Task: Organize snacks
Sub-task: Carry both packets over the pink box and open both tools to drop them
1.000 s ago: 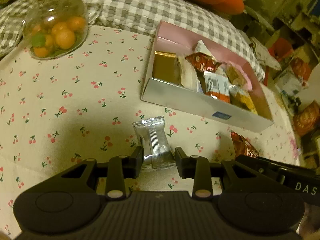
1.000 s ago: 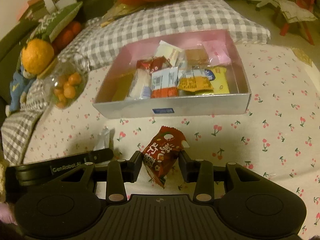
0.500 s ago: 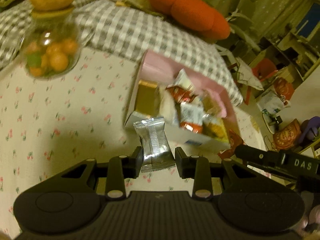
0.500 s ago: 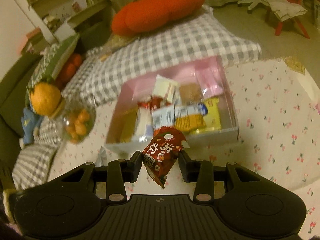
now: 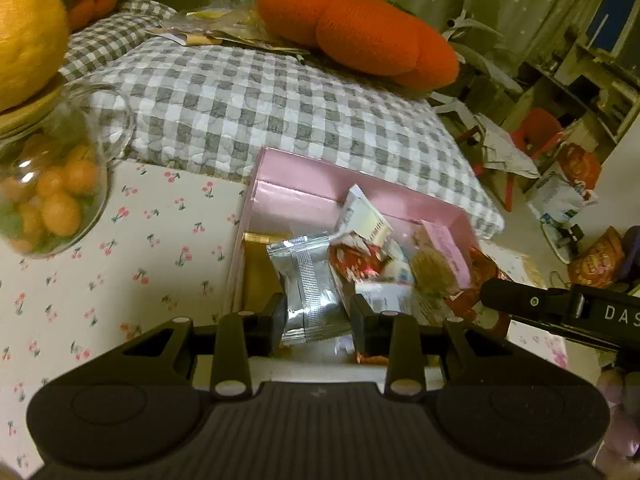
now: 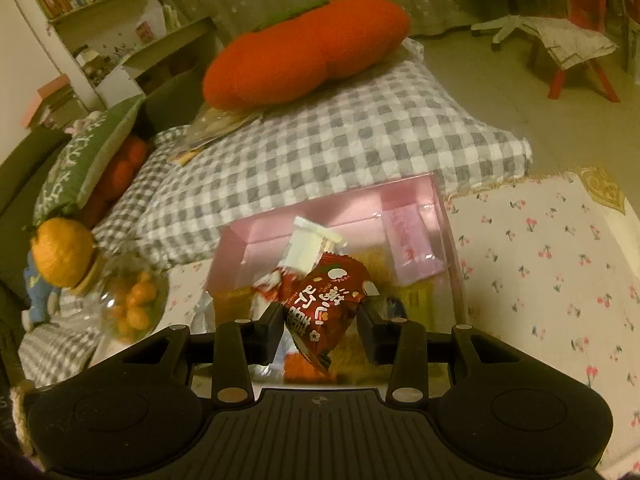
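My left gripper (image 5: 318, 322) is shut on a silver snack packet (image 5: 308, 284) and holds it above the near left part of the pink box (image 5: 292, 196). My right gripper (image 6: 322, 330) is shut on a red snack packet (image 6: 324, 306) and holds it above the same pink box (image 6: 340, 208), which holds several wrapped snacks. The right gripper's body also shows in the left wrist view (image 5: 560, 312), at the right beside the box.
A glass jar of orange candies (image 5: 44, 200) with an orange-shaped lid (image 5: 28, 28) stands left of the box on the cherry-print cloth (image 5: 120, 256). A grey checked cushion (image 5: 260, 108) and an orange plush pillow (image 5: 356, 28) lie behind.
Both grippers have lifted their packets off the cloth and moved forward, from in front of the box to above it.
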The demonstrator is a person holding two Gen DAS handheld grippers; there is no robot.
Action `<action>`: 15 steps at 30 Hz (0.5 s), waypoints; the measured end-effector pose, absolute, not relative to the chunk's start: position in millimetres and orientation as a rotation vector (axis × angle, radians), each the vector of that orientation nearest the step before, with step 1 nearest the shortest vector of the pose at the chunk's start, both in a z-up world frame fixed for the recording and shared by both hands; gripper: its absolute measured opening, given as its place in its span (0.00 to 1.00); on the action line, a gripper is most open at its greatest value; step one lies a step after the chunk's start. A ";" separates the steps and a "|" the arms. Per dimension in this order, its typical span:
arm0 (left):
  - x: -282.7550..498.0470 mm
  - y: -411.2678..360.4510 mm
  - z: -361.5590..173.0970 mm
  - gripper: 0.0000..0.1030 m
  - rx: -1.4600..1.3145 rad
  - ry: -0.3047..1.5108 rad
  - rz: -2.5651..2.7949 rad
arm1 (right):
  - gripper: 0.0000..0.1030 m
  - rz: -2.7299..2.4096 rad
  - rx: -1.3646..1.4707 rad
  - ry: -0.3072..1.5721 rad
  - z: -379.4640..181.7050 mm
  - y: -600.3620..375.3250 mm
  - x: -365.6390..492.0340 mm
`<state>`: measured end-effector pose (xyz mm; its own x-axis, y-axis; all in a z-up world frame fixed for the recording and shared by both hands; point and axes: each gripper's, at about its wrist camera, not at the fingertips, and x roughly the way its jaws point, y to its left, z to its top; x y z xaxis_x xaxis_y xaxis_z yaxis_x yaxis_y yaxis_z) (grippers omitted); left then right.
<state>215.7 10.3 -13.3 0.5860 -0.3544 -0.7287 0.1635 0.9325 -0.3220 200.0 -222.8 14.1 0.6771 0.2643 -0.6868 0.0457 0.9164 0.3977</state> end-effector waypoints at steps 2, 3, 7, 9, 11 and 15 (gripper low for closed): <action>223.6 6.4 -16.6 0.31 -0.211 0.901 -0.299 | 0.38 0.116 0.407 0.831 8.5 -224.8 209.1; 228.0 3.4 -18.6 0.31 -0.196 0.901 -0.297 | 0.38 0.111 0.407 0.834 5.5 -225.9 213.8; 240.5 -2.4 -24.0 0.31 -0.155 0.899 -0.286 | 0.38 0.094 0.401 0.836 -3.1 -229.5 226.8; 245.0 -3.3 -26.2 0.31 -0.149 0.904 -0.280 | 0.38 0.087 0.401 0.836 -6.4 -230.6 231.8; 249.4 -4.0 -28.2 0.31 -0.146 0.909 -0.277 | 0.38 0.086 0.405 0.836 -9.2 -231.7 236.0; 253.8 -3.5 -29.5 0.31 -0.139 0.909 -0.268 | 0.38 0.088 0.408 0.831 -11.8 -232.0 240.4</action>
